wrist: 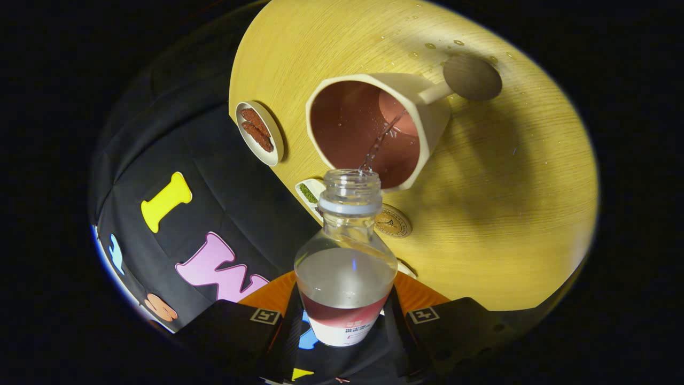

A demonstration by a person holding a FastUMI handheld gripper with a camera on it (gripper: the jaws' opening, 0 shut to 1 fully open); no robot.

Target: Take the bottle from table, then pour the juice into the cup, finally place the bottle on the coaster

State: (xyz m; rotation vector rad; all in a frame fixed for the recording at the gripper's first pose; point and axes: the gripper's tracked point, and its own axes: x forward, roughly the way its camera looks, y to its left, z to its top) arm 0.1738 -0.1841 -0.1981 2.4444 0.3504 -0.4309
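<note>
The gripper (344,315) squeezes the bottle (344,278) between its two fingers, one on each side. The bottle is clear, has no cap, and is tipped forward. It is partly full of clear liquid. A thin stream (380,141) runs from its mouth into the cup (374,128) just ahead. The cup is cream outside and reddish inside, with a handle on its far right side. It stands on a round wooden table (481,214). A round coaster (393,222) lies near the bottle's neck. To the left sits a small dish (259,133) with brown snacks.
</note>
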